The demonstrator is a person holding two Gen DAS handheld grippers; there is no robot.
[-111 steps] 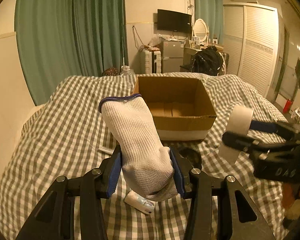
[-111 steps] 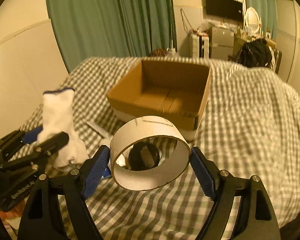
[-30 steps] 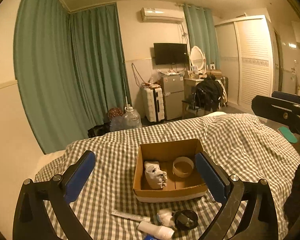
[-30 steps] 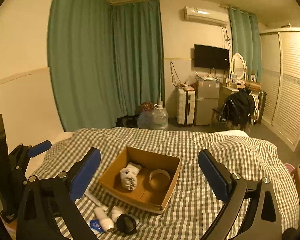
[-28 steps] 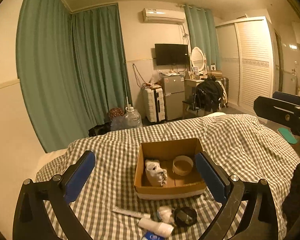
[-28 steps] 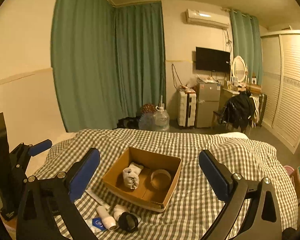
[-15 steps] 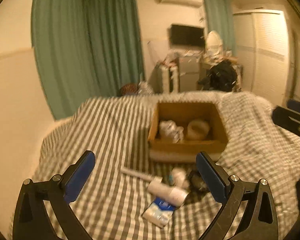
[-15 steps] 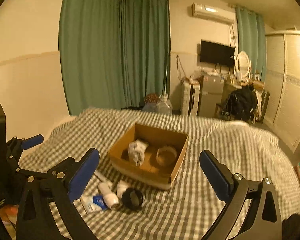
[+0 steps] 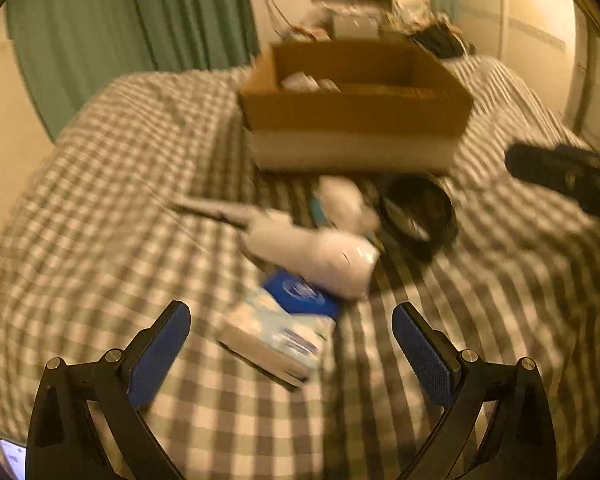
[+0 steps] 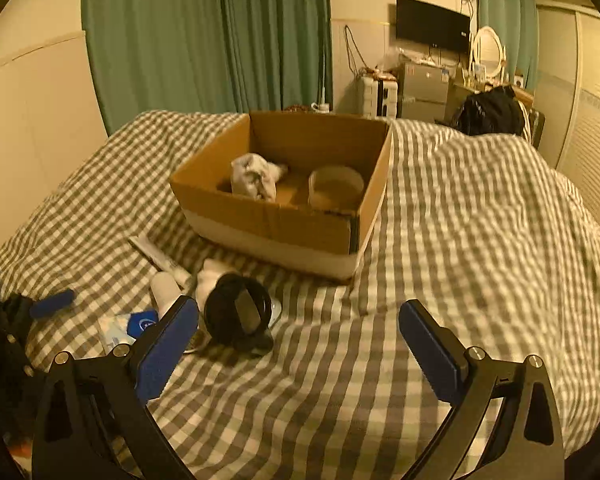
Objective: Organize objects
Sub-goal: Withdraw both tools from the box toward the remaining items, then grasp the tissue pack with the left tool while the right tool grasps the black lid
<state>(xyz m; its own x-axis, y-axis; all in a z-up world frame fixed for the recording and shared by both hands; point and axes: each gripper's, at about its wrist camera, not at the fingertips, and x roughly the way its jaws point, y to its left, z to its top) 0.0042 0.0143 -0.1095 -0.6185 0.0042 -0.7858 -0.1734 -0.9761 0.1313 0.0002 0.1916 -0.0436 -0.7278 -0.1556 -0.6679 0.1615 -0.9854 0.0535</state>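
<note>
Both my left gripper (image 9: pixel 291 338) and right gripper (image 10: pixel 299 332) gape empty above the bed (image 10: pixel 480 240), tissue pack (image 9: pixel 278 330) between my left fingers, glove (image 10: pixel 254 178) and tape roll (image 10: pixel 335 188) in the box (image 10: pixel 268 220).

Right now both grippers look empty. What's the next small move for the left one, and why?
Probably ease the left gripper forward and down onto the tissue pack and close. Its jaws stand open and empty with the pack lying right between them on the bed, nearest of the loose items. The glove and tape roll already sit in the cardboard box.
</note>
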